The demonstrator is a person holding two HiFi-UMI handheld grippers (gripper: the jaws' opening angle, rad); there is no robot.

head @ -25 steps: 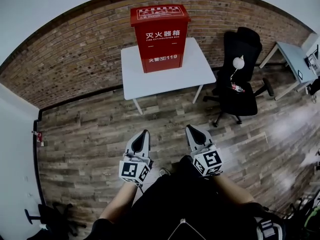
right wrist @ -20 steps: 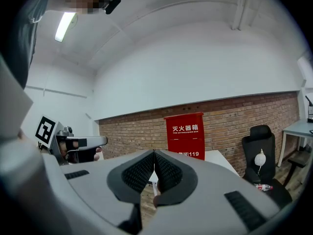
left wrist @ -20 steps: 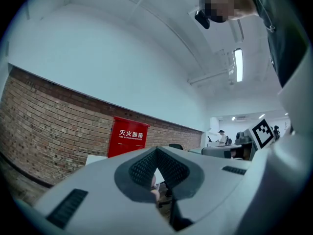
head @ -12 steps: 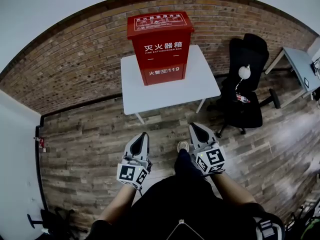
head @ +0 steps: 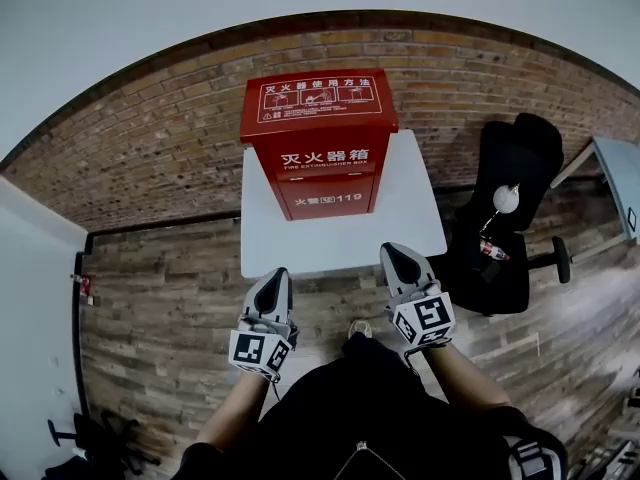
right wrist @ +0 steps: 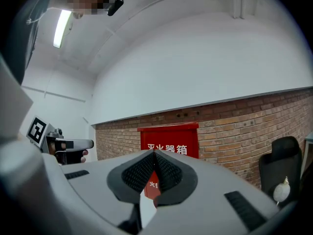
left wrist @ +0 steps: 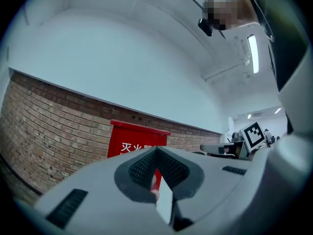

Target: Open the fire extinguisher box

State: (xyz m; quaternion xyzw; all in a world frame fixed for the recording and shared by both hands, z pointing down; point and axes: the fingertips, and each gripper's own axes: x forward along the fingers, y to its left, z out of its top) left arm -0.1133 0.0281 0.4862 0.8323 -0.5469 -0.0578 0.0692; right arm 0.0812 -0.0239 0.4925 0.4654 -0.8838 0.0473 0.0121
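- The brick wall (head: 150, 138) runs across beyond the left tongs (head: 283, 274) and the right tongs (head: 390, 252), closing off the far side.
- The wooden floor (head: 160, 298) spreads out under both tongs. It lies widest and most open to the left of the left tongs.
- The white counter (head: 340, 243) lies straight ahead of the tongs. In the head view its near edge sits close to their tips. Bare top shows in front of the box and along both of its sides.
- A black office chair (head: 510, 238) stands ahead and to the right of the right tongs, just beside the counter's right edge, so that side is tighter.
- The fire extinguisher box (head: 320, 143) stands upright on the far part of the counter, ahead of and between the two tongs and well apart from both. It is red, with white characters on the front that faces the tongs. Its flat lid carries a white instruction panel and lies down, closed.
- The left tongs are closed tip to tip with nothing between them, and they point toward the box.
- The right tongs are likewise closed and empty, aimed at the box front.
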